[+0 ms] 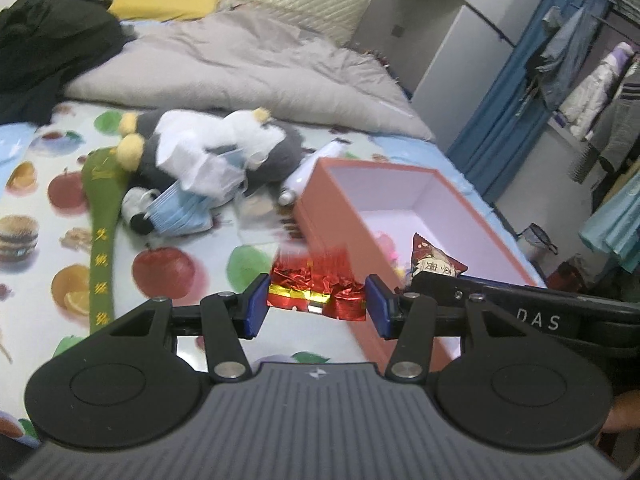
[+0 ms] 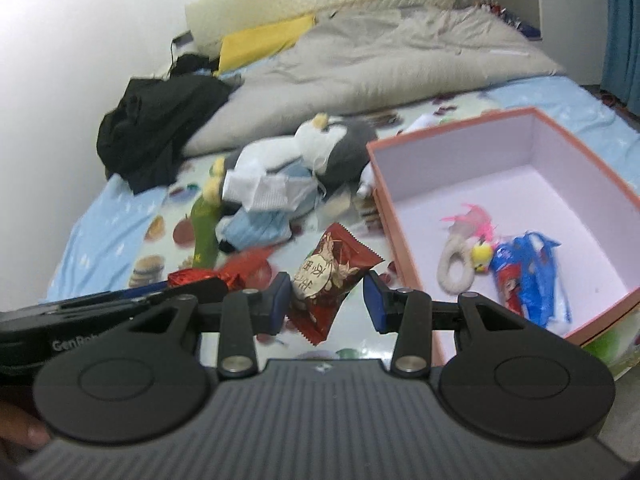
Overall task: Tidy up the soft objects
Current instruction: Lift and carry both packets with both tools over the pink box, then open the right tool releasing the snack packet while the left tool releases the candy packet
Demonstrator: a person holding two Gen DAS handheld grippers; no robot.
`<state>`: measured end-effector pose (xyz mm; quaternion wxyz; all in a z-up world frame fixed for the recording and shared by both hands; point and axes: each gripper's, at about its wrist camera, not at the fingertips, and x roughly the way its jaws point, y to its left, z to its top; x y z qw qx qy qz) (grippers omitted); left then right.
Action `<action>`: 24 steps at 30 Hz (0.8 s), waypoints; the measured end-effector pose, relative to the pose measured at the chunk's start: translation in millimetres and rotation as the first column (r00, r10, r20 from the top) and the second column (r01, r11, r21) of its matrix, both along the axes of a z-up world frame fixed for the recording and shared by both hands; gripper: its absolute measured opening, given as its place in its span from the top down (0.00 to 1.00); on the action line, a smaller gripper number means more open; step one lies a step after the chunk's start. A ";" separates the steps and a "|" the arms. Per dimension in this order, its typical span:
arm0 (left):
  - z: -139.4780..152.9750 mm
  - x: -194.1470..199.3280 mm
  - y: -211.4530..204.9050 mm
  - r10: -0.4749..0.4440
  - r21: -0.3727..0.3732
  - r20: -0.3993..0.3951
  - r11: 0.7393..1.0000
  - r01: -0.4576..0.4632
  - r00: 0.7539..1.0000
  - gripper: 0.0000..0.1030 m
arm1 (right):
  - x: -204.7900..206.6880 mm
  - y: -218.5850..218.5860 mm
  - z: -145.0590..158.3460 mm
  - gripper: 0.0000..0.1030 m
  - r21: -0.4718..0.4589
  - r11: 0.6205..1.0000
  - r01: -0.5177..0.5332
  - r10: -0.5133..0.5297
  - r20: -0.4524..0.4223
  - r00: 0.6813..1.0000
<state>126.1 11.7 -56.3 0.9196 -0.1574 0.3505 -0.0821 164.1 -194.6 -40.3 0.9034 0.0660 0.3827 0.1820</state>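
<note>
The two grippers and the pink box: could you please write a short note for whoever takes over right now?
Left gripper: shut on the red foil packet, beside the pink box.
Right gripper: shut on the dark red snack packet, left of the box.
Done: a rope-ring toy, a pink feather toy and a blue wrapper lie in the box.
Left: drop both packets in; then the plush penguin, blue face masks and green sock, all on the bed sheet.
</note>
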 end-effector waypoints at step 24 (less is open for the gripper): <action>19.7 67.0 -101.1 -0.193 0.014 0.038 0.981 0.193 0.980 0.45 | 11.1 -97.5 7.1 0.58 -0.011 0.980 0.199 -0.199 0.037 0.979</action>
